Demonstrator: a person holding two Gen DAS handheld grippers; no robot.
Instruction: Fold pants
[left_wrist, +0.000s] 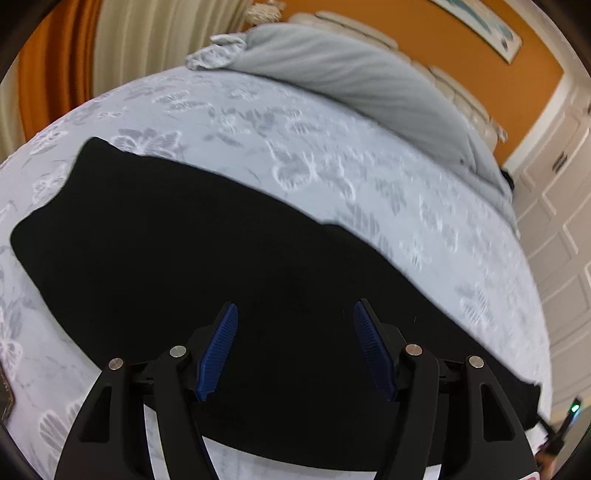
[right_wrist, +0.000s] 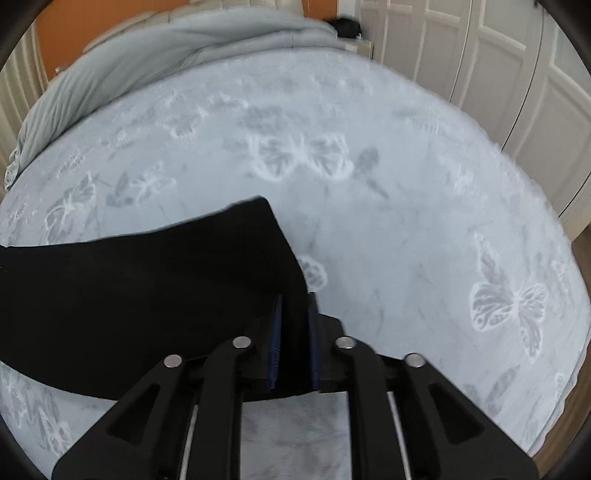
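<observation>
Black pants (left_wrist: 184, 240) lie spread flat across a pale bedspread with a butterfly print (left_wrist: 258, 122). My left gripper (left_wrist: 295, 314) is open, its blue pads wide apart, hovering over the middle of the pants and holding nothing. In the right wrist view the pants (right_wrist: 129, 295) end at a corner near the centre. My right gripper (right_wrist: 294, 306) is shut on the near right edge of the pants, with black cloth between its blue pads.
A grey duvet (left_wrist: 351, 81) is bunched along the head of the bed, by a cream headboard and an orange wall. White panelled doors (right_wrist: 480, 55) stand to the right. The bedspread (right_wrist: 406, 184) stretches beyond the pants.
</observation>
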